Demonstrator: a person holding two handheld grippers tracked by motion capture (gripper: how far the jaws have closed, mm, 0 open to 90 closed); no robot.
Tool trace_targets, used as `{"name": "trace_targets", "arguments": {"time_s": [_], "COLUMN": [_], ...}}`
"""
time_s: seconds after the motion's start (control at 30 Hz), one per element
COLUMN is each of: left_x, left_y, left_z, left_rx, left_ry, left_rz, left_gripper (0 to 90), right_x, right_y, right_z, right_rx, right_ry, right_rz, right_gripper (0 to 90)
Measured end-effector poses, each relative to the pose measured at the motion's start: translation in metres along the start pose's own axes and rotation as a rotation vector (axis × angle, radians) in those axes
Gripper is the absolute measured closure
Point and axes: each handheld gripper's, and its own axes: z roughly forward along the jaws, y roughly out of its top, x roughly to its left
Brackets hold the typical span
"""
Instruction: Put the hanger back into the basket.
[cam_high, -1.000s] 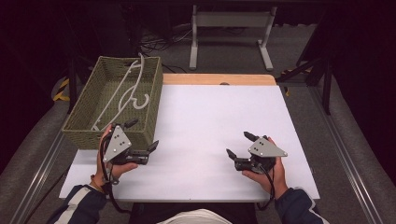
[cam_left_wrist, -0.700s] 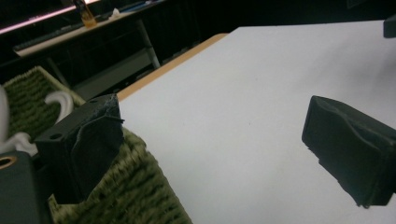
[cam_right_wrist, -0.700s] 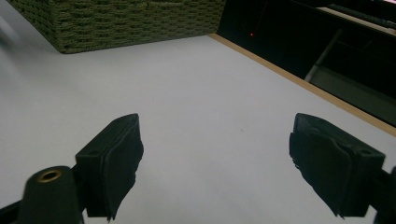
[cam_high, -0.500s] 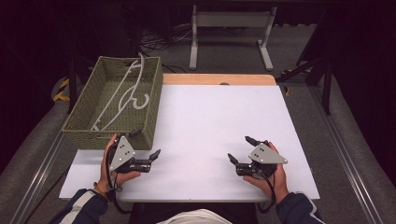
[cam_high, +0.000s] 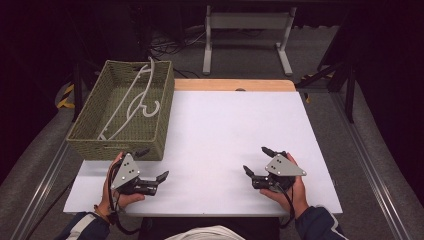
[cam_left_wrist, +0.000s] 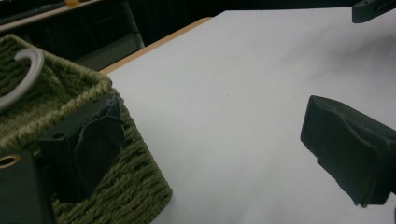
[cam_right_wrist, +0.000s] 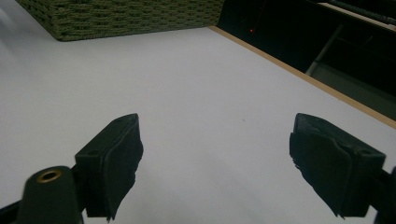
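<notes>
Both tongs (cam_high: 152, 164) (cam_high: 258, 161) apart over bare table (cam_high: 225, 130)

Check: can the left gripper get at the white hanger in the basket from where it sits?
Probably yes. The left gripper is open beside the woven basket's near corner, and the white hanger lies uncovered in the open top. It would need to lift over the rim first.

Both hands have drawn back toward the table's near edge, left tool (cam_high: 152, 165) and right tool (cam_high: 256, 161).
</notes>
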Motion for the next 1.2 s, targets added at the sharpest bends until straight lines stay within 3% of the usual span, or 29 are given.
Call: {"name": "trace_targets", "arguments": {"time_s": [0.13,0.37,0.5,0.73,1.2], "left_x": [-0.0007,-0.0004,-0.0009,-0.0016,-0.0033], "left_y": [-0.0065,-0.0065,-0.0056,-0.0045,-0.0015], "left_z": [0.0028,0.0073,0.0068,0.0009,0.0011], "left_rx": [0.044,0.060,0.064,0.038,0.047], "left_ry": [0.040,0.051,0.056,0.057,0.053], "left_rz": [-0.038,-0.068,-0.051,-0.065,-0.057], "left_gripper": [8.6,9.4,7.9,6.9,6.5], "right_x": [0.0008,0.0003,-0.0007,0.0032,0.0039], "right_y": [-0.0003,-0.0011,-0.0014,0.0003,-0.0005], "right_z": [-0.0003,-0.0012,-0.0011,0.0004,0.0015], "right_rx": [-0.005,-0.005,-0.005,0.004,0.011], "right_ry": [0.005,0.005,0.008,0.012,0.024], "right_rz": [-0.006,-0.002,0.002,-0.009,-0.012], "right_gripper": [17.2,17.2,17.0,16.9,16.9]}}
